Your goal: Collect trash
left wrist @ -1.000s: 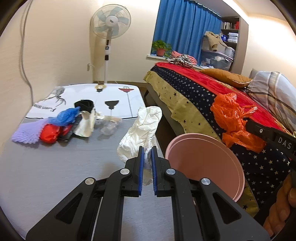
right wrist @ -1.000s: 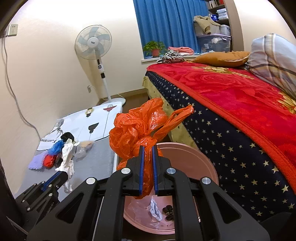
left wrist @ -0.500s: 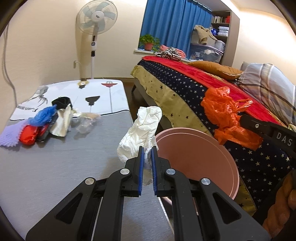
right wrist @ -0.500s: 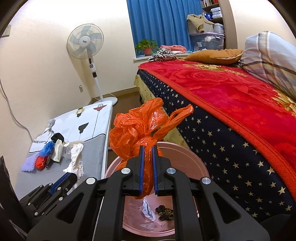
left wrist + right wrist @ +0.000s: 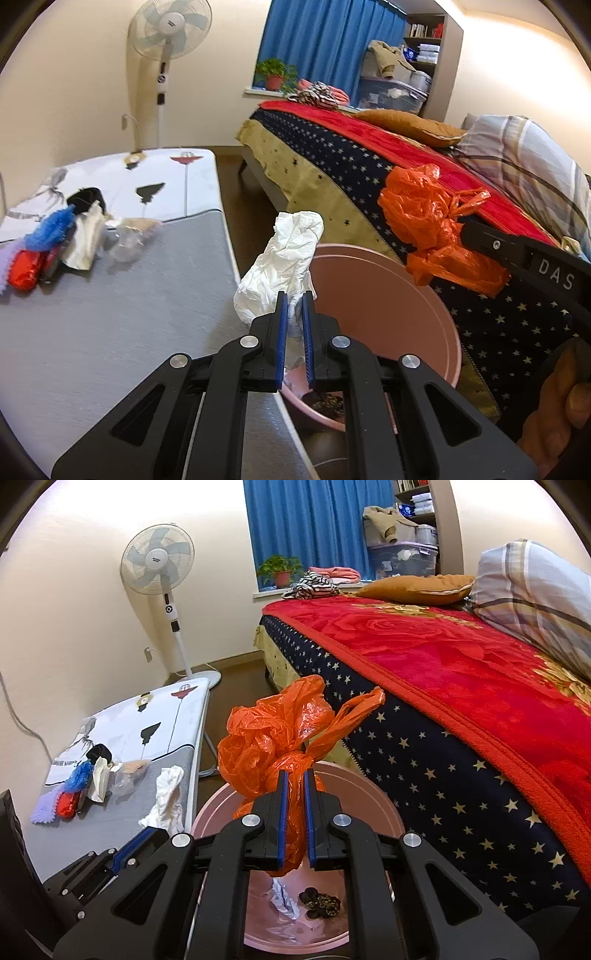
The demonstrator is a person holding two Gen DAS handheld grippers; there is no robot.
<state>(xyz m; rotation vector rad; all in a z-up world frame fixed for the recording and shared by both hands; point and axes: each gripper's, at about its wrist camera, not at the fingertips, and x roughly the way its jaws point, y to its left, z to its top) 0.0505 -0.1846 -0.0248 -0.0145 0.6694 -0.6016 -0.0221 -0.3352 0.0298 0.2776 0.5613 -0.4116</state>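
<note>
My left gripper (image 5: 293,301) is shut on crumpled white paper (image 5: 282,264), held at the near rim of the pink bin (image 5: 417,295). It also shows in the right wrist view (image 5: 166,799). My right gripper (image 5: 294,779) is shut on a crumpled orange plastic bag (image 5: 273,734) and holds it over the pink bin (image 5: 373,808). The orange bag also shows in the left wrist view (image 5: 428,221). White scraps (image 5: 282,899) and a dark lump (image 5: 319,901) lie on the bin's floor.
A grey ironing board (image 5: 92,325) carries a pile of trash (image 5: 62,236) at its far left: blue, red, white, black and clear pieces. A bed with a red blanket (image 5: 461,664) stands right of the bin. A standing fan (image 5: 168,40) is by the wall.
Both grippers have moved toward the pink bin with their loads. The white paper has passed from over the board to the bin's rim. The orange bag now hangs over the bin.
</note>
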